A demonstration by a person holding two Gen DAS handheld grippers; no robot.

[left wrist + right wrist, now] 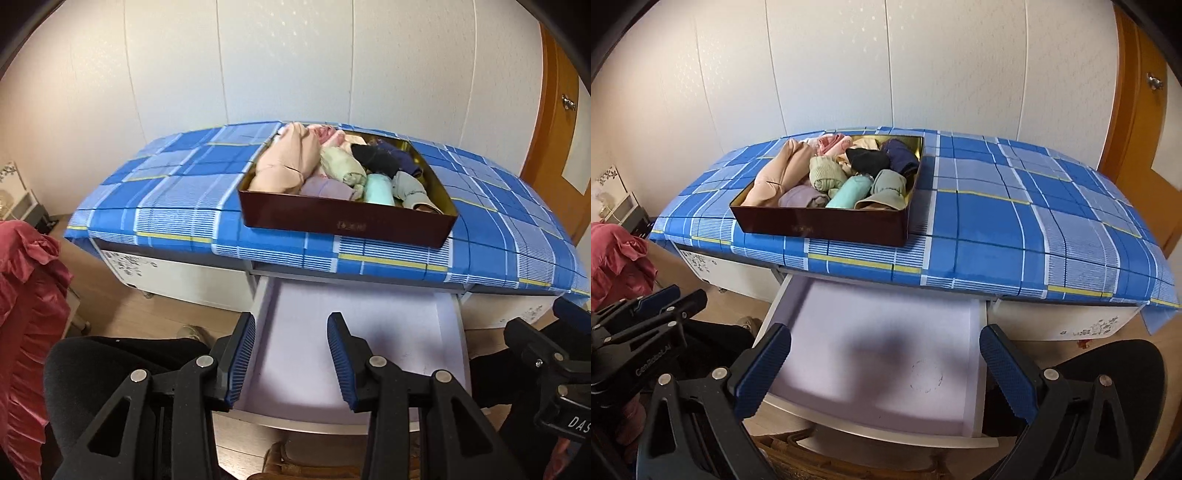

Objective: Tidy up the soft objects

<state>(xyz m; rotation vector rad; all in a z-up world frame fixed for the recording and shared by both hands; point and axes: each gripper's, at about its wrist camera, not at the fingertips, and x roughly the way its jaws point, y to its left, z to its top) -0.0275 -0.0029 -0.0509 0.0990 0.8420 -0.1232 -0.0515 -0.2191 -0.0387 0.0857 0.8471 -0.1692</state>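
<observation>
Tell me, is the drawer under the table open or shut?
Open: the drawer is pulled out below the checked tablecloth, its bare pale bottom showing.

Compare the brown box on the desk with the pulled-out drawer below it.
The box is dark brown; the drawer is pale lilac-white. The box is packed with rolled clothes; the drawer shows only bare floor. The box sits on the plaid cloth; the drawer juts out beneath it. Both are open-topped, shallow rectangles.

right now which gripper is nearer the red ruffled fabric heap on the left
Left. The left gripper is just beside the red ruffled fabric; the right gripper sits past the left one, farther off.
</observation>
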